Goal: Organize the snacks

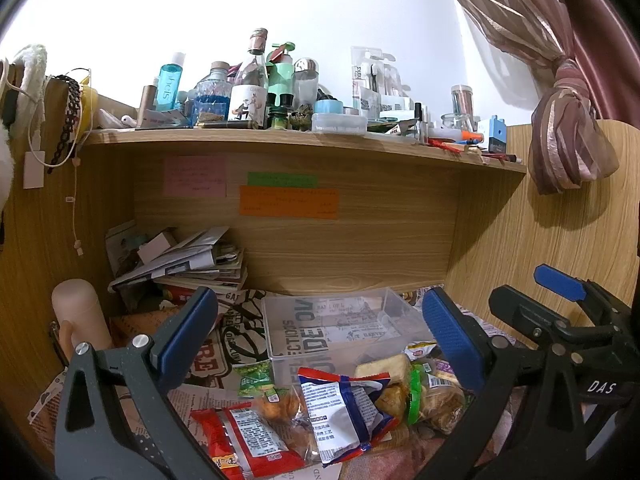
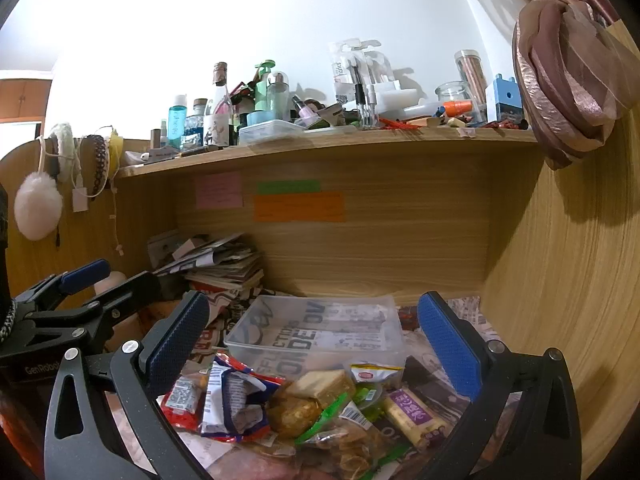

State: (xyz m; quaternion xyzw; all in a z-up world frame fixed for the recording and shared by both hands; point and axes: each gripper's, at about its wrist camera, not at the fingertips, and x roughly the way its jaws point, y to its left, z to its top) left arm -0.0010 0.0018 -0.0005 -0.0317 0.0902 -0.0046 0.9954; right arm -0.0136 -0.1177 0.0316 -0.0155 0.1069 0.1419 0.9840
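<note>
Left wrist view: both tools, left (image 1: 320, 328) and right (image 2: 316, 340), spread apart above snack pile (image 1: 340, 404), clear bin (image 1: 336, 320) just behind.

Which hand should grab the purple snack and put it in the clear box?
Probably the right. The purple snack lies between the right gripper's open jaws, near its right side. From the left gripper it sits at the far edge. The clear box is empty, just behind.

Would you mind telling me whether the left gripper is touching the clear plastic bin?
Apart. The left wrist view shows the left gripper open, its fingers hanging above the snack pile, short of the clear plastic bin.
</note>
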